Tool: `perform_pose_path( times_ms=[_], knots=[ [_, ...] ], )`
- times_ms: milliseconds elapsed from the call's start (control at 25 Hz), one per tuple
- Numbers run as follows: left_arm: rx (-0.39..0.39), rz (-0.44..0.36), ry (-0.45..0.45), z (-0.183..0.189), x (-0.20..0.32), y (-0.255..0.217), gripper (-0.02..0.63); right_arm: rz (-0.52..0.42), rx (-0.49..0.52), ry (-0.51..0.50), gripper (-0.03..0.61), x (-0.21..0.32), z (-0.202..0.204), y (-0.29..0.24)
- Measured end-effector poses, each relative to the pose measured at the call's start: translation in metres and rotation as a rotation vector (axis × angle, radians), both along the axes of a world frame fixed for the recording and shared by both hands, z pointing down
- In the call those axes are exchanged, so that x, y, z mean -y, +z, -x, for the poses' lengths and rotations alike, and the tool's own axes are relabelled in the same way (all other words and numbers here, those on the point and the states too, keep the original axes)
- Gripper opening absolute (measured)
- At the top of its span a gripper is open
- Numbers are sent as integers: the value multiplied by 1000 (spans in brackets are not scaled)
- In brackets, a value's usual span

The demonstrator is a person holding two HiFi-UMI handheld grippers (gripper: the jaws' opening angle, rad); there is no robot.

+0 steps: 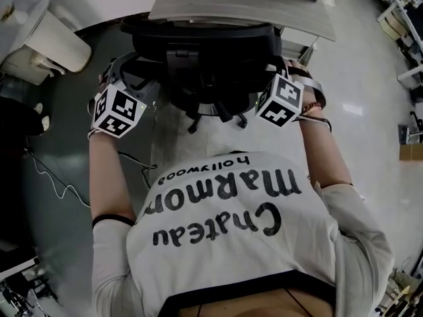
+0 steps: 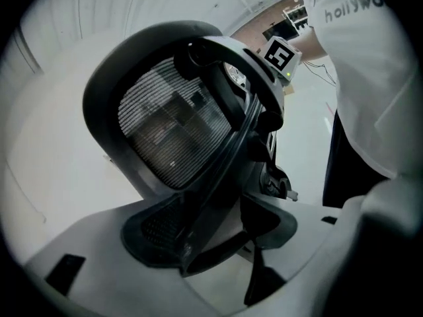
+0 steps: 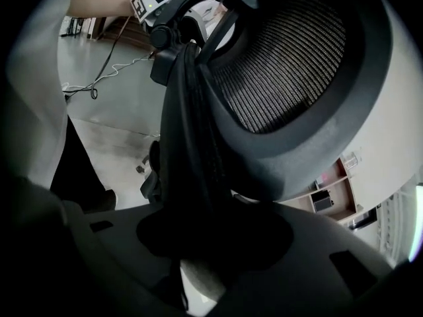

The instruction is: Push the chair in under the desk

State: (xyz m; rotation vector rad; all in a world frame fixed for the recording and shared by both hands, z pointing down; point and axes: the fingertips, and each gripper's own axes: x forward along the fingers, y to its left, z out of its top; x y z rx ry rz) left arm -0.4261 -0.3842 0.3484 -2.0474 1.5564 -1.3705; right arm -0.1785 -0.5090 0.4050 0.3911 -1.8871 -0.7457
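Both claws are on the chair (image 1: 205,51) right now, one on each side of its backrest, with the person standing directly behind it. The left claw (image 1: 130,79) is clenched on the left edge of the back frame; in the left gripper view the dark frame (image 2: 218,197) runs straight down into the gap between the jaws. The right claw (image 1: 275,72) matches it on the other side, and in the right gripper view the black spine of the mesh back (image 3: 192,144) is pinched between its jaws. The chair sits at the front edge of the desk (image 1: 225,5), its top already tucked beneath that edge and its wheeled base (image 1: 198,119) out on the bare floor, so I'd judge the push nearly finished but not quite home. What could spoil it? An uneven shove: if one claw drives harder than the other, the seat could swivel and an armrest could knock against the desk. The bite is on a thin, curved frame, so a claw may slide off if the wheels stick. A loose cable (image 1: 63,180) also trails on the floor to the left, near enough that a drifting wheel could snag it.
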Motion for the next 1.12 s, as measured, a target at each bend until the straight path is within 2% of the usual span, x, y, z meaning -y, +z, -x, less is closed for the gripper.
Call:
perform_pose_path(
  times_ms=[40,80,160,240,280,320,480,640,760,880,1040,1120],
  knots=[
    [-23,-26,-10,-4,-5,-5,285,11,0,-7,191,-1,-1,1],
    [-79,-57,-15,-8,-10,-12,265,34,-3,-22,194,-2,-4,2],
    [-266,-128,-24,-14,-21,-32,248,91,14,-50,199,-4,-5,-4],
    [-472,-191,-25,-19,-33,-52,217,112,74,-32,251,-7,-2,-19],
    [-548,-206,-19,-24,-41,-57,201,104,97,-13,262,-10,-1,-26],
    [-590,-210,-13,-29,-49,-60,192,90,113,7,260,-15,-2,-33],
    [-586,-210,-23,-52,-71,-58,183,71,203,50,245,-47,-9,-61],
    [-696,-250,-38,-67,-73,-73,157,178,403,83,241,-81,-6,-92],
    [-733,-288,-29,-85,-83,-83,138,237,557,109,209,-106,-3,-109],
    [-757,-342,-55,-101,-97,-85,132,287,667,134,189,-125,-6,-104],
    [-867,-364,-109,-115,-117,-84,116,405,790,191,86,-151,-1,-96],
    [-915,-377,-139,-119,-128,-84,99,456,854,211,14,-164,-1,-99]
  ],
)
